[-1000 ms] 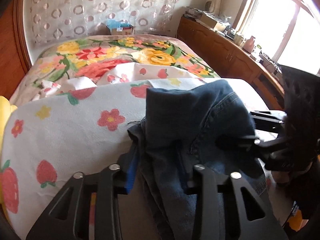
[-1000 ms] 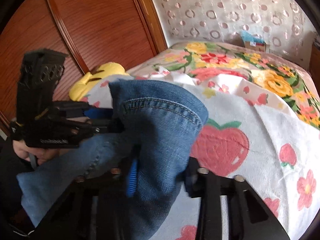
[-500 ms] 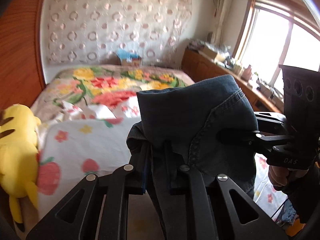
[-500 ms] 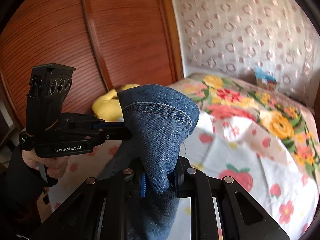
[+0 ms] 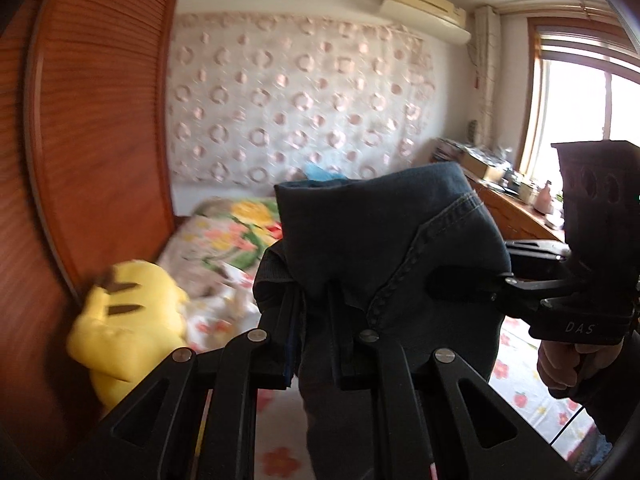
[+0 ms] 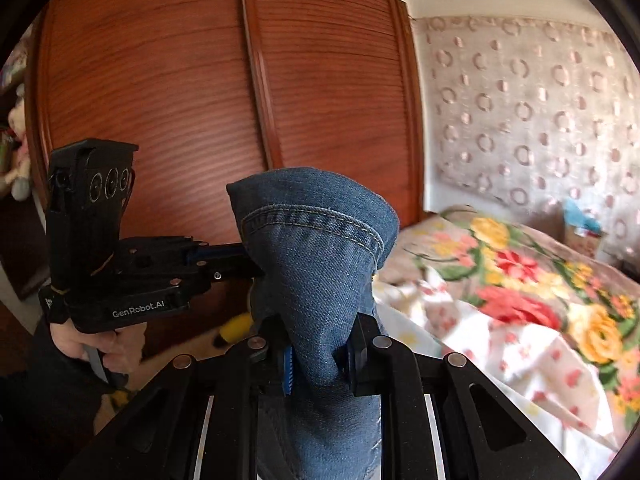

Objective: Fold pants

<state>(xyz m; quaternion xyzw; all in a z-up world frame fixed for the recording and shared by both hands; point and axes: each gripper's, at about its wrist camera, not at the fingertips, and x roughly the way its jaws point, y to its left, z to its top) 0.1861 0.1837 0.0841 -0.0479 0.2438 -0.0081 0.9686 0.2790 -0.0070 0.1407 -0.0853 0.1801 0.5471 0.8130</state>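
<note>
Two black two-finger grippers pinch one bunch of dark blue denim pants (image 5: 384, 264), lifted clear of the bed. In the left wrist view, the left gripper (image 5: 316, 344) has its jaws pressed together on a gathered fold directly ahead of it. The cloth runs upright: a hemmed end rises above the fingertips and tips to the right, while the remaining length hangs straight down between the fingers and out of view. The right gripper (image 5: 452, 290) reaches in from the right side, its jaws closed on the same bundle just beside the stitched seam. Half a second earlier this camera looked lower, with more of the floral bedspread (image 5: 224, 240) visible; now the wall and an air conditioner (image 5: 424, 4) fill the upper view, and the yellow plush toy (image 5: 128, 312) sits lower left, nearer the middle than before.

In the right wrist view, the right gripper (image 6: 320, 356) clamps the pants (image 6: 316, 264) directly ahead, the hem cuff standing above the fingertips and leaning right, the long axis vertical. The left gripper (image 6: 248, 262) comes in from the left, its tips buried in the denim. Compared with the earlier frame, the bundle sits slightly higher against the reddish wooden louvred wardrobe doors (image 6: 180, 80), and the bed has slid toward the lower right.
</note>
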